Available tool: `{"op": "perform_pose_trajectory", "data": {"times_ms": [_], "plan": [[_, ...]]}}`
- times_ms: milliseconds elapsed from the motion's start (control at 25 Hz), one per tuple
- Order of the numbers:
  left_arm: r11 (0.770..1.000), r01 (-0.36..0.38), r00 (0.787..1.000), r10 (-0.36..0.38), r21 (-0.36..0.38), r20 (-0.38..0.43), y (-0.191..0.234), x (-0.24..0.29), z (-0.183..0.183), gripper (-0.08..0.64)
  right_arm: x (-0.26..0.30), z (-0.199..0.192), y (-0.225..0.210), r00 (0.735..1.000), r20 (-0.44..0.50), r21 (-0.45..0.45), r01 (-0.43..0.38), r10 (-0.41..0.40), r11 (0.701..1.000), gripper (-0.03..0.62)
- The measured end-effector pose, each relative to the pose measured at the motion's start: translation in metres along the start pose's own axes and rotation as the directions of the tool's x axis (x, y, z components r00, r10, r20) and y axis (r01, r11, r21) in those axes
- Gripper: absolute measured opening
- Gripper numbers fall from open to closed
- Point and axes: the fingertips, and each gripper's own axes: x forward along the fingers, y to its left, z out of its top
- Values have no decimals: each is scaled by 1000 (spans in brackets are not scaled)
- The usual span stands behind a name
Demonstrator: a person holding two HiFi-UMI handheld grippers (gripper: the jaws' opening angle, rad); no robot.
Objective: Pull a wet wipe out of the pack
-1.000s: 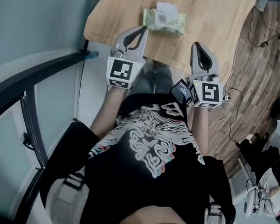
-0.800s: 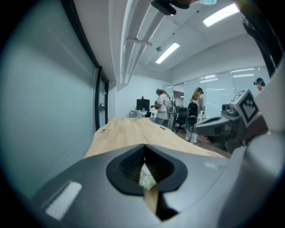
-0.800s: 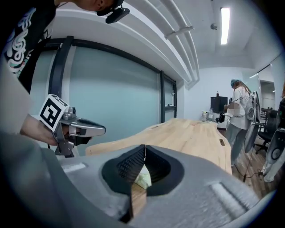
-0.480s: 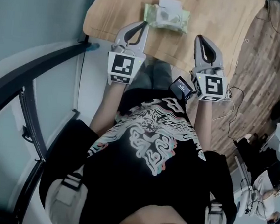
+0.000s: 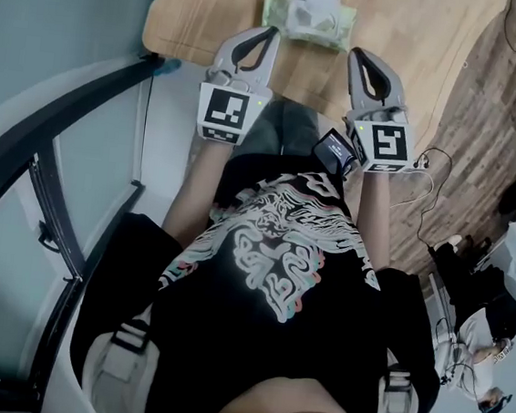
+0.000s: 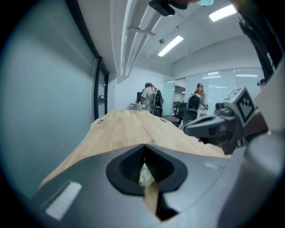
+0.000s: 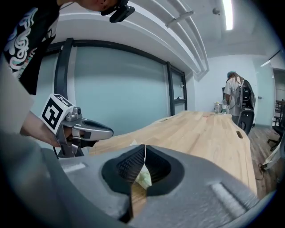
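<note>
The wet wipe pack (image 5: 309, 18), pale green with a white flap at its far side, lies near the front edge of the wooden table (image 5: 413, 43). My left gripper (image 5: 274, 31) is shut and empty, its tip just short of the pack's left front corner. My right gripper (image 5: 355, 53), also shut and empty, has its tip a little to the right of the pack and in front of it. In the left gripper view a sliver of the pack (image 6: 145, 176) shows through the hollow behind the closed jaws. The right gripper view shows the pack (image 7: 143, 178) the same way.
Each gripper appears in the other's view: the right gripper (image 6: 213, 127), the left gripper (image 7: 89, 130). People stand at the table's far end (image 6: 149, 95). A glass wall runs along the left (image 5: 35, 58). Cables (image 5: 427, 164) lie on the wooden floor at right.
Both grippers have sunk and moved forward toward the pack, so their tips now lie close beside it. Their jaws stayed shut.
</note>
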Motion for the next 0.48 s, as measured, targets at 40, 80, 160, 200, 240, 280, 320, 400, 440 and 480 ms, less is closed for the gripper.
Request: {"op": "perform_pose_trajectory", "data": {"times_ms": [40,80,160,200,240,280,320,400,440,480], "plan": [[1000,-1,1000,1,5,-4,0,3,-2,-14,4,-1,0,1000,0,1,-8,8,1000,3],[1000,0,1000,1,10,-8,1,7,-4,-14,8,-3,-1,1000,0,-2,-15,15,1000,5],[1000,5,1000,-5,6,-14,0,12,-9,-14,14,-5,-1,1000,-2,-9,-28,28,1000,5],[1000,10,1000,-10,-3,-14,-1,13,-11,-14,17,-7,0,999,-5,-11,-34,34,999,5],[1000,16,1000,-16,-12,-12,-2,15,-13,-14,19,-8,0,999,-9,-12,-38,38,999,5],[1000,21,1000,-21,-18,-10,-3,17,-14,-14,22,-9,0,999,-13,-15,-41,40,999,5],[1000,23,1000,-23,-18,-9,-3,19,-15,-14,24,-10,0,999,-20,-19,-45,45,999,5],[1000,23,1000,-23,-8,-12,-3,22,-18,-14,29,-13,3,997,-35,-30,-66,65,997,6],[1000,22,1000,-22,-3,-15,-2,24,-20,-14,32,-14,4,996,-41,-31,-76,75,997,6],[1000,23,1000,-23,0,-18,-2,26,-21,-14,36,-15,5,996,-42,-30,-85,83,996,23]]}}
